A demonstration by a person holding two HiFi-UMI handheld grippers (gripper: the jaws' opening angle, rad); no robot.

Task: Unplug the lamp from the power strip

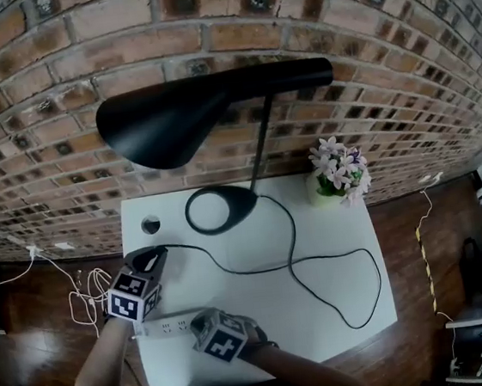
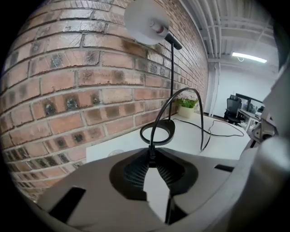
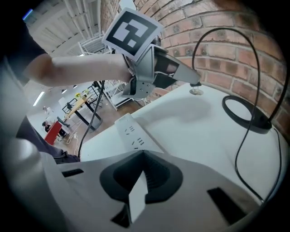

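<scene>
The plug end (image 2: 152,156) of the lamp's black cord (image 1: 259,271) sat pinched between the tips of the left gripper (image 1: 151,259), whose jaws were clenched on it. In the left gripper view the cord rose straight out of the jaws, arched over and came down onto the white table (image 1: 340,228) ahead. The plug was out of the power strip (image 1: 165,326). The strip lay flat on the table behind and just below the left gripper, close to the table's near edge, and the sockets seen in the right gripper view were empty.

The right gripper (image 1: 202,322) was at the strip's other end, close beside the left one. Its jaws were drawn in with the tips closed on the strip's near end, and the white bar ran away from them towards the left gripper.

The lamp (image 1: 172,122) stood beyond the left gripper, ahead and a little to its right. Its ring base (image 1: 219,209) lay flat on the table, a thin stem went up from it, and the wide black shade hung over the table's far side. From the base the cord wandered off in a large loose loop over the table, well to the right of both grippers.

A small round hole (image 1: 150,225) lay in the tabletop just ahead of the left gripper. A pot of pale flowers (image 1: 338,172) stood at the far right corner, against the brick wall (image 1: 381,59). White cables (image 1: 85,301) lay tangled on the wooden floor to the left of the left gripper.
</scene>
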